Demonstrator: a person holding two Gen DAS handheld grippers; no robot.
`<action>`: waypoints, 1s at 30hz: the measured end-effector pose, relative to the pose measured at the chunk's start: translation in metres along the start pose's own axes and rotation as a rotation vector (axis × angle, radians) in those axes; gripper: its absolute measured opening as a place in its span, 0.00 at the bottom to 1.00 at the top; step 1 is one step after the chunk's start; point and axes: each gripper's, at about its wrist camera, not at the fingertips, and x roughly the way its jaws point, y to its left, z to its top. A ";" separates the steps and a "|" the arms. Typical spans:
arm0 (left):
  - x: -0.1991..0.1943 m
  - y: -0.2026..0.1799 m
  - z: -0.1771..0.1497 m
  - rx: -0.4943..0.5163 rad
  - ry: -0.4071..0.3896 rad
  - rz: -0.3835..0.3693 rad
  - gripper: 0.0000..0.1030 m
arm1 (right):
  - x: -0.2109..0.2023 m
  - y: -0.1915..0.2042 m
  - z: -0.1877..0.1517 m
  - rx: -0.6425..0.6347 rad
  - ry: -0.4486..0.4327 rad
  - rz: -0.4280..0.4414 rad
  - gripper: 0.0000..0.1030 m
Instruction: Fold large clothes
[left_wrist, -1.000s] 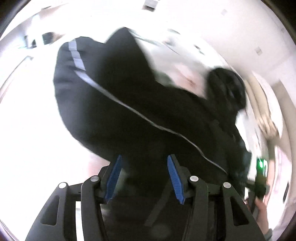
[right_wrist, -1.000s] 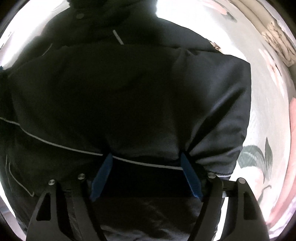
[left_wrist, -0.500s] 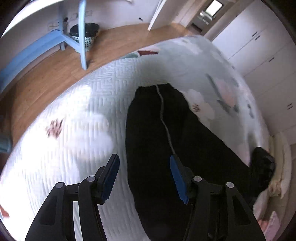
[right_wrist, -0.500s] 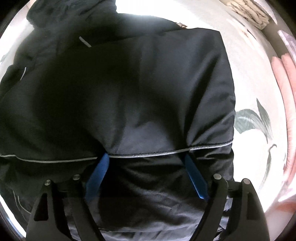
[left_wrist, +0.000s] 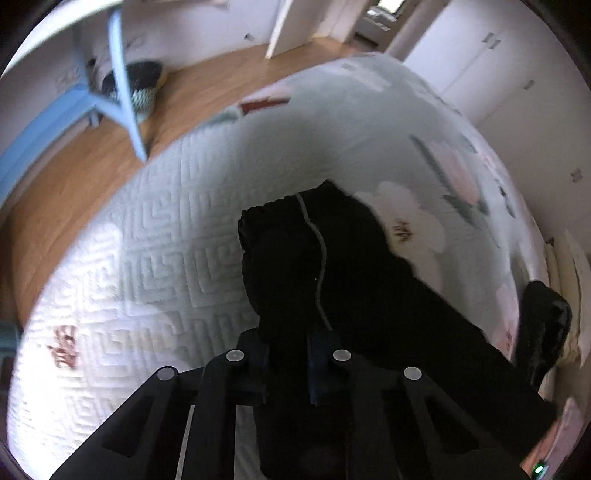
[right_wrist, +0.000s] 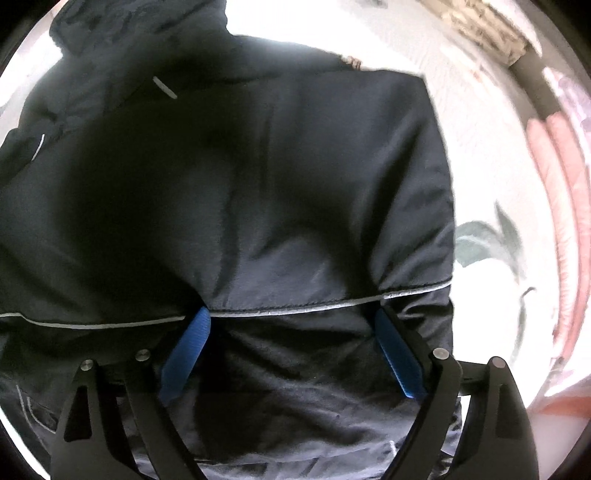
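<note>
A large black jacket (right_wrist: 258, 184) with thin grey piping lies spread on the bed. In the left wrist view one long black sleeve (left_wrist: 295, 251) runs away from me across the quilt, its cuff at the far end. My left gripper (left_wrist: 288, 343) is shut on that sleeve, with dark fabric bunched between the fingers. In the right wrist view my right gripper (right_wrist: 291, 332) stands wide open over the jacket's body, its blue pads (right_wrist: 188, 347) resting on the cloth at either end of a piped seam. Fabric lies between the pads, but they do not pinch it.
The bed has a pale quilted cover (left_wrist: 166, 258) with flower prints. A wooden floor (left_wrist: 74, 184), a blue furniture leg (left_wrist: 125, 99) and a basket (left_wrist: 144, 85) lie beyond the bed's edge. White wardrobe doors (left_wrist: 480, 55) stand at the far right. Pink bedding (right_wrist: 554, 166) lines the right side.
My left gripper swung from the jacket's body out to the sleeve, sank, and closed on it. My right gripper's jaws widened a little and the hand lifted slightly over the jacket.
</note>
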 end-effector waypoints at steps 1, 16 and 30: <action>-0.013 0.003 -0.002 -0.001 -0.022 0.001 0.13 | -0.012 0.007 -0.001 -0.005 -0.030 -0.017 0.87; -0.111 0.124 -0.114 -0.295 -0.071 0.279 0.14 | -0.114 0.245 0.022 -0.332 -0.241 0.477 0.77; -0.146 0.097 -0.109 -0.146 -0.130 0.188 0.14 | -0.037 0.316 0.058 -0.462 -0.131 0.292 0.72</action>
